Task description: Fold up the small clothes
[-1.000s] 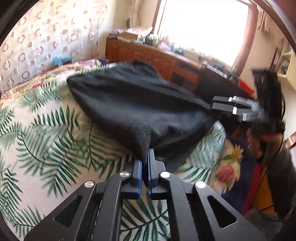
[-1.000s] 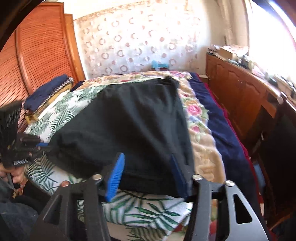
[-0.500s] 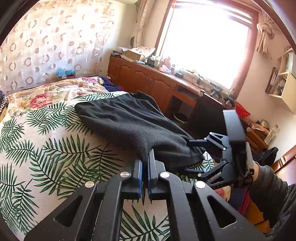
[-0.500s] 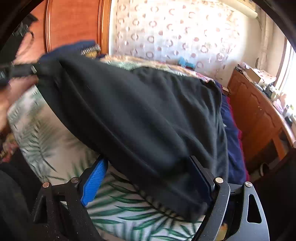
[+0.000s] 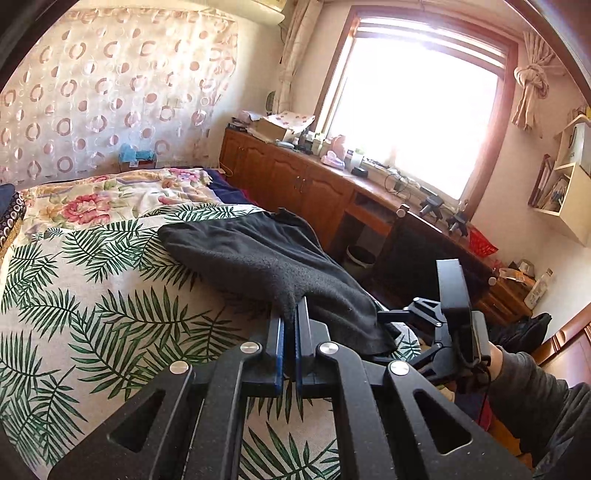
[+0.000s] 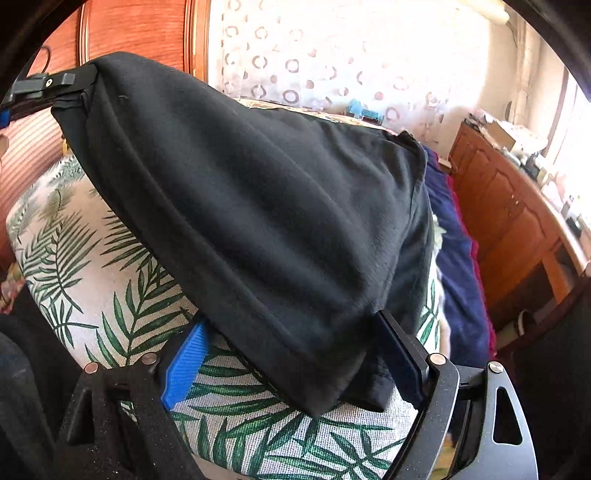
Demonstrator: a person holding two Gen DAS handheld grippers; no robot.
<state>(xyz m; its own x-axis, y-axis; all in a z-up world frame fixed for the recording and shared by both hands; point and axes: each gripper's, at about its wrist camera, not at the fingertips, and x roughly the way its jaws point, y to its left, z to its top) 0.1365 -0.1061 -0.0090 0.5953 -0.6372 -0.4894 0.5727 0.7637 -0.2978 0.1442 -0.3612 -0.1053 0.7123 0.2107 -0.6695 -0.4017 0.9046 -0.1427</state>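
Right wrist view: black garment (image 6: 258,206) drapes across the bed (image 6: 122,295), its near hem lying between the wide-open jaws of the right gripper (image 6: 291,365), pads not pressing.
Left gripper (image 5: 290,332): jaws clamped on a lifted corner.
Long axis: from the near corner away up the bed.
Nearer: right gripper, at the loose hem.
Hidden: garment's underside and far edge.

Sunlight pouring through a wood-framed window (image 5: 417,114), low wooden cabinets (image 5: 295,181) running beneath it, ring-patterned curtain (image 5: 110,92) hanging behind a leaf-print bed (image 5: 92,314), wooden wardrobe (image 6: 140,29) standing alongside
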